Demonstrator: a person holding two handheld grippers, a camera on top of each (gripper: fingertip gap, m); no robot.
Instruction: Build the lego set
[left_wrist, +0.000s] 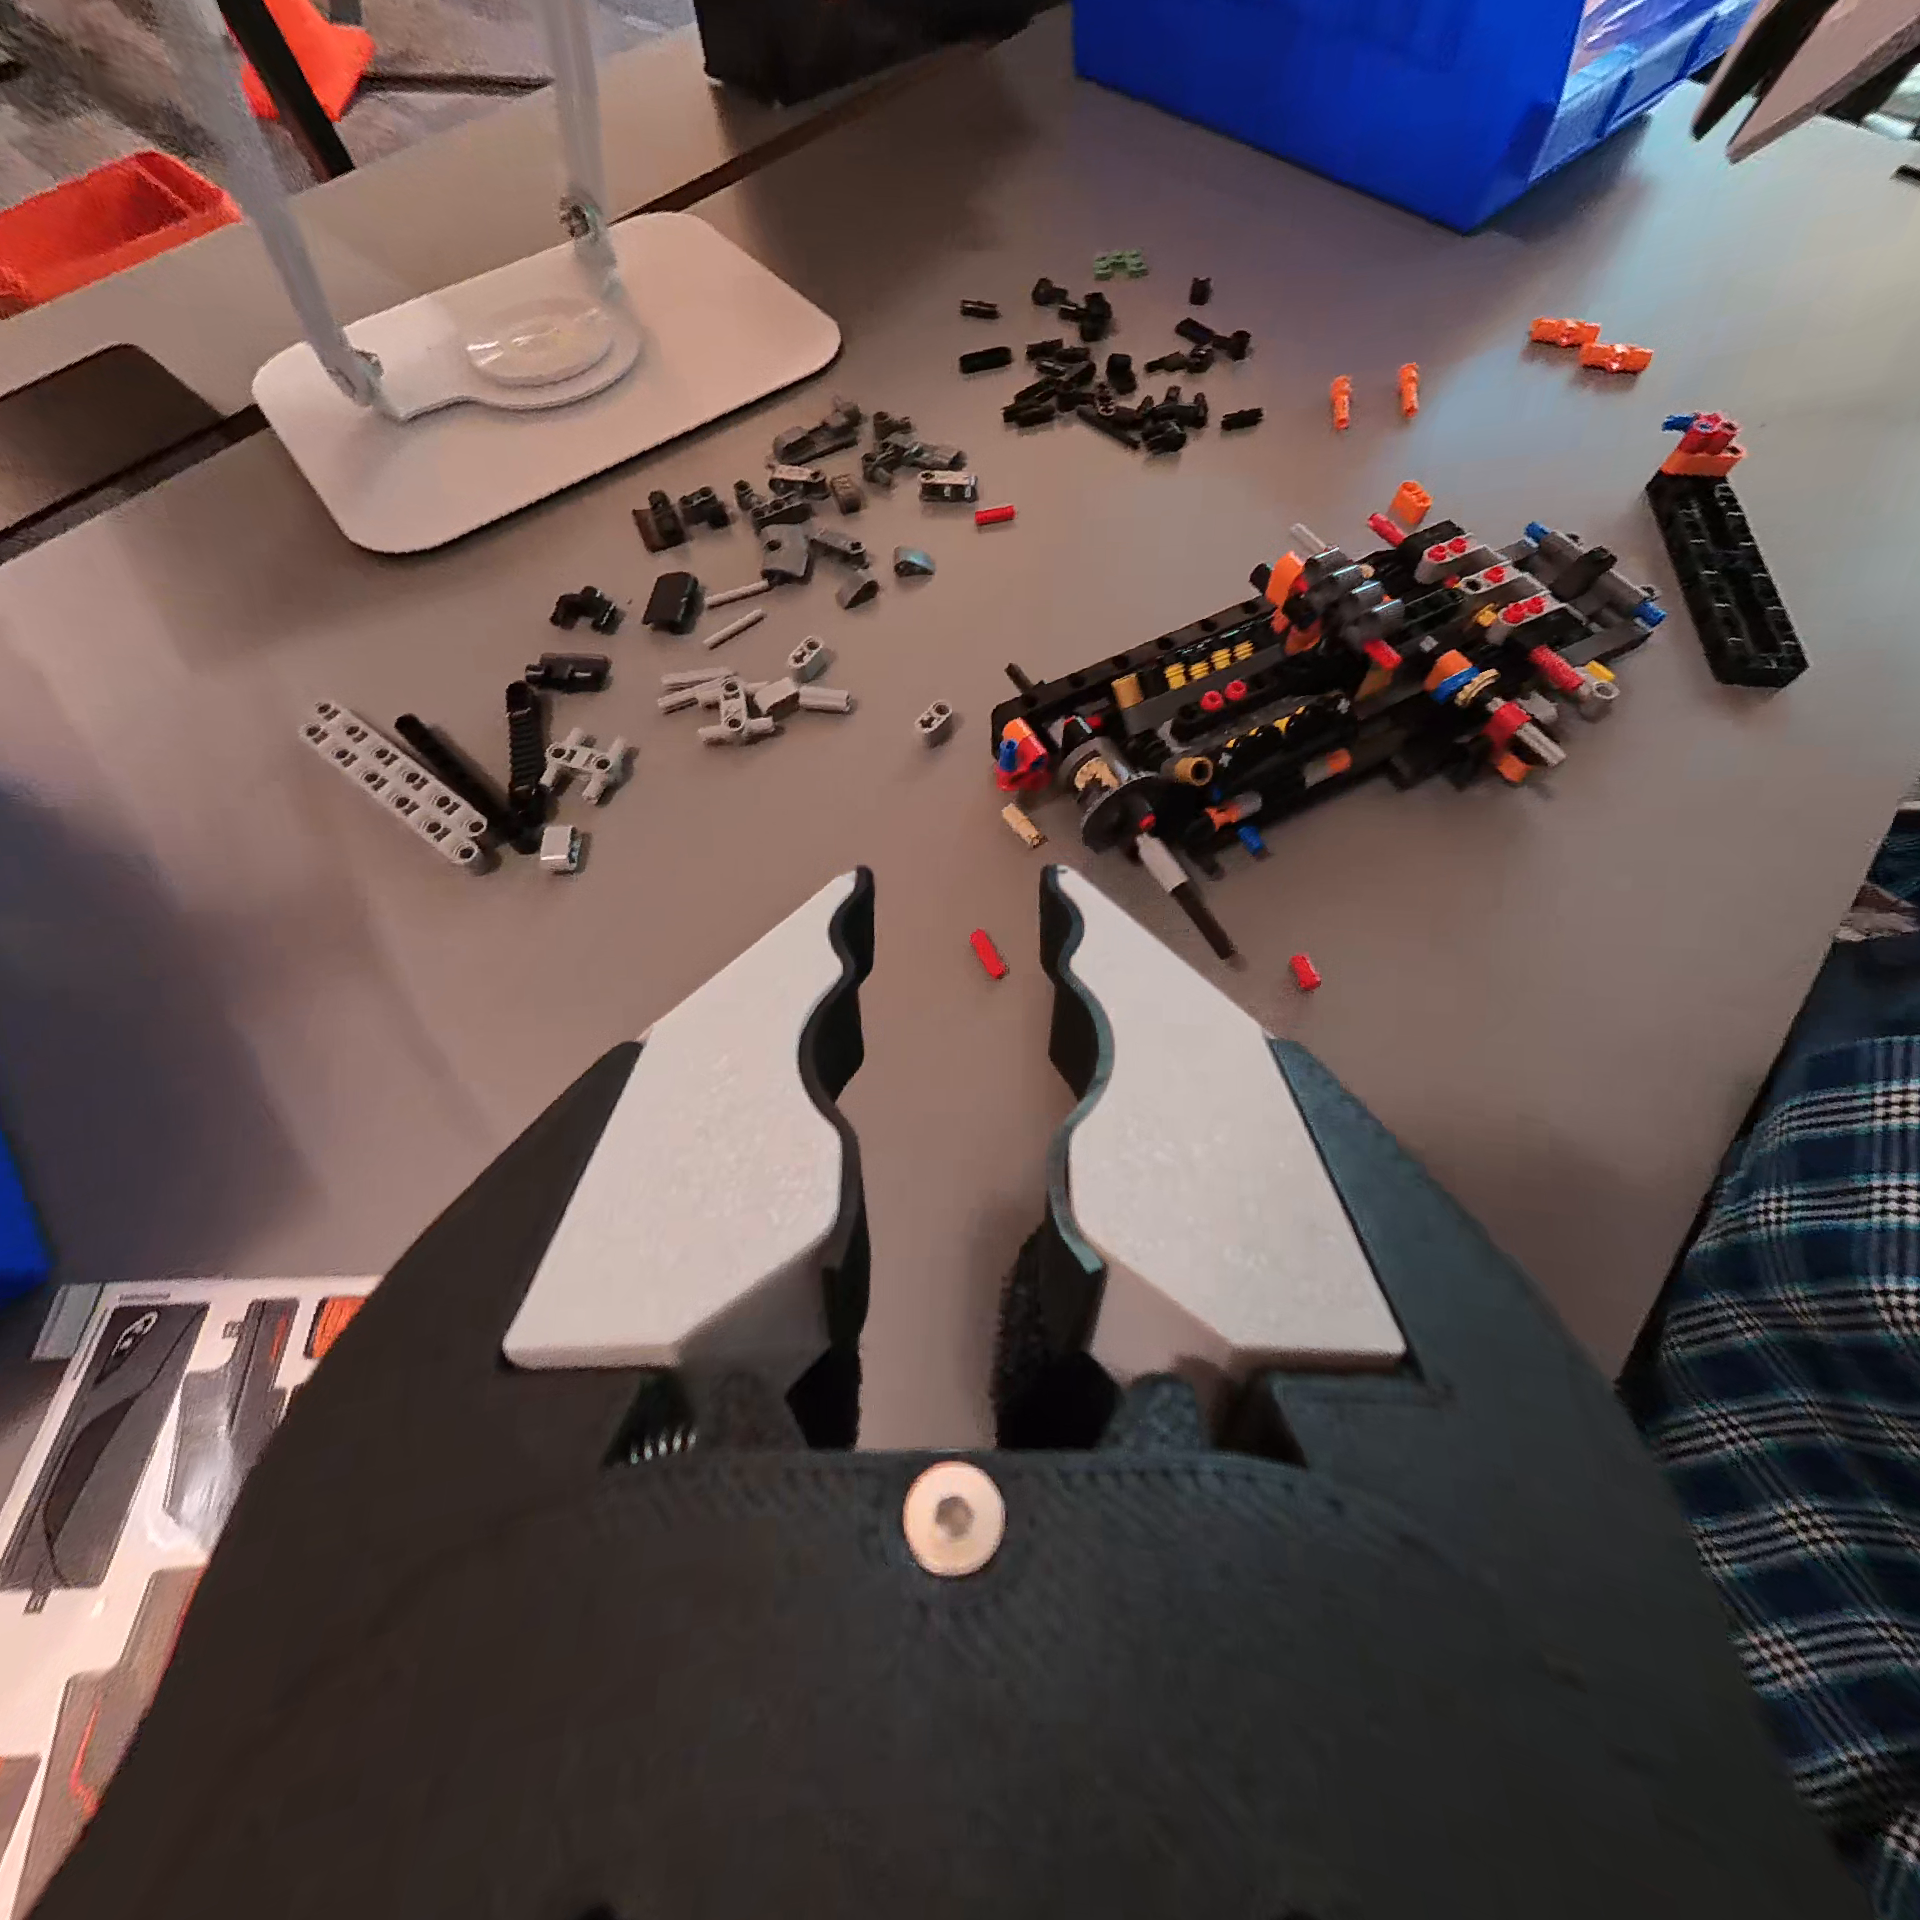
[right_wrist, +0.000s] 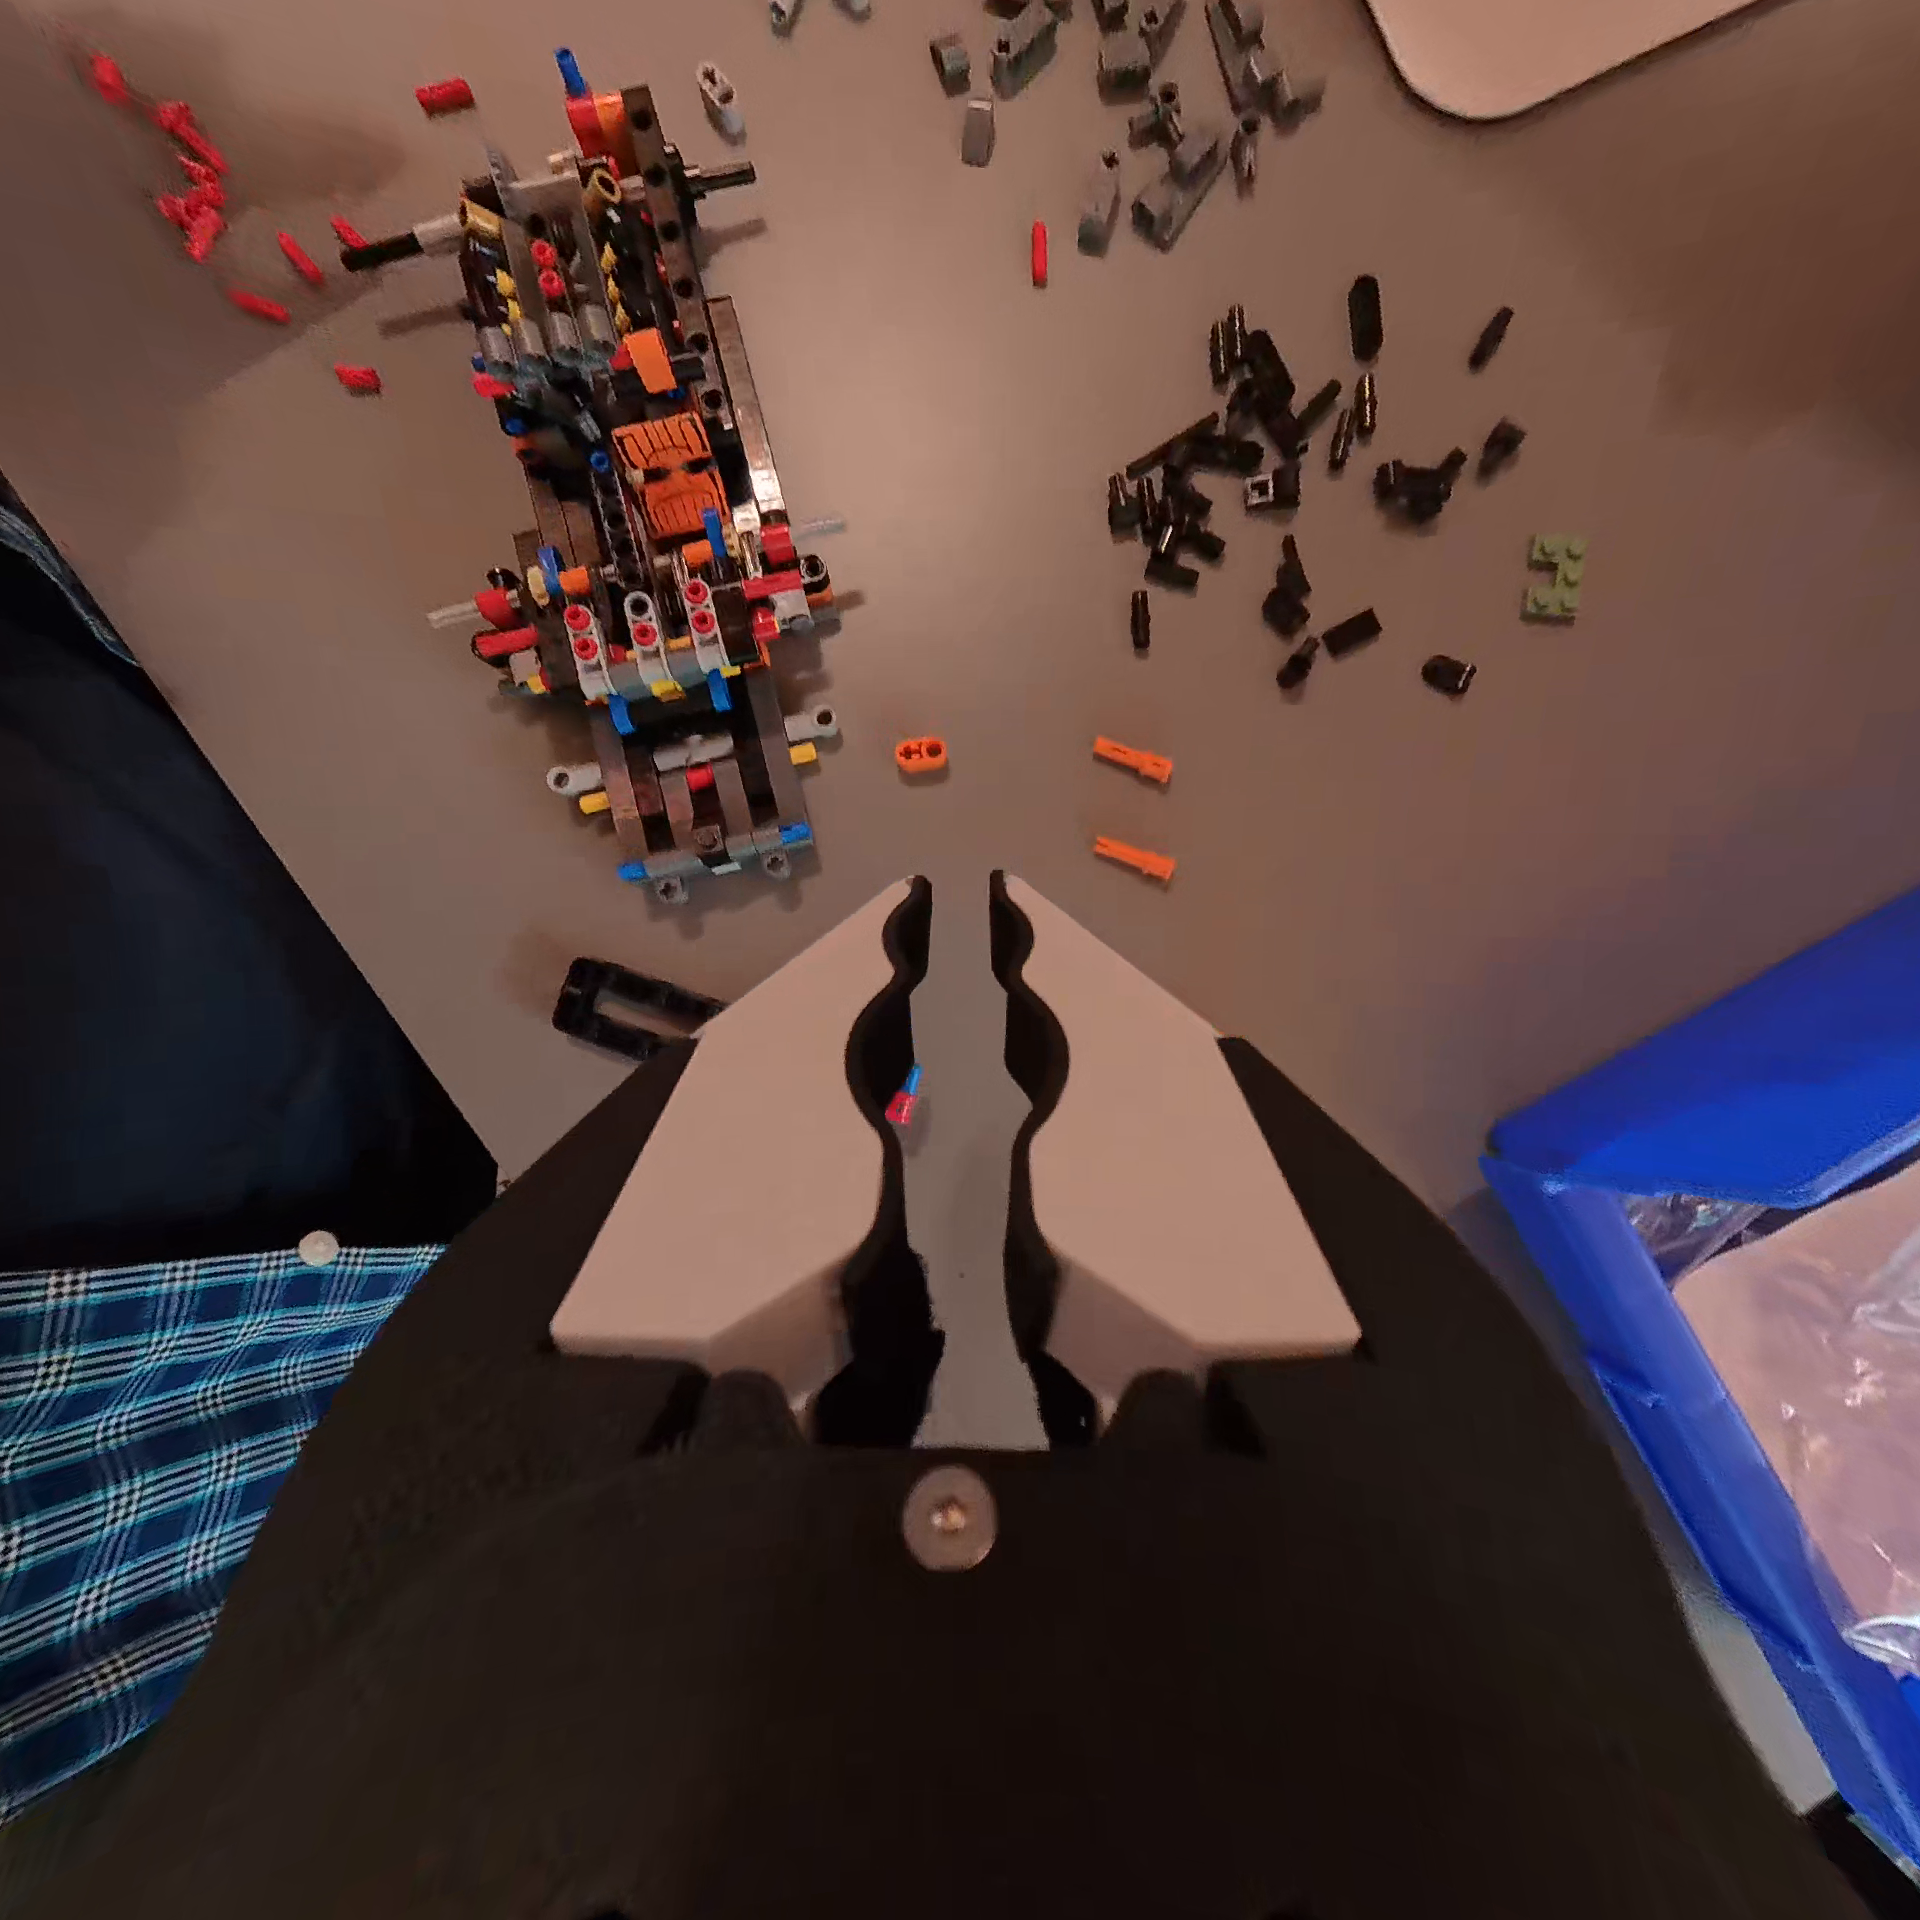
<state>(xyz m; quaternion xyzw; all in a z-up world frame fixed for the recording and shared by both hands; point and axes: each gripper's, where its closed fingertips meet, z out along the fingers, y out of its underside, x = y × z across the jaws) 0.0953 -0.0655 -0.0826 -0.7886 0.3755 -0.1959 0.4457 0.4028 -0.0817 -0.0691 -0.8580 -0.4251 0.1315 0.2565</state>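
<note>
My left gripper hangs over the grey table, jaws apart and empty, a red pin lying just below the tips. My right gripper has only a narrow gap, nothing gripped. The half-built lego chassis sits ahead-left of it, loose black pieces scattered to its right.

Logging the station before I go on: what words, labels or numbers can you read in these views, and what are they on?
Instruction booklet: a small heading line on the page, too blurred to read.
Blue box: printing on its side, too blurred to read.
Lego model and loose parts: no writing visible.
Nothing can be read clearly enough to quote.
</note>
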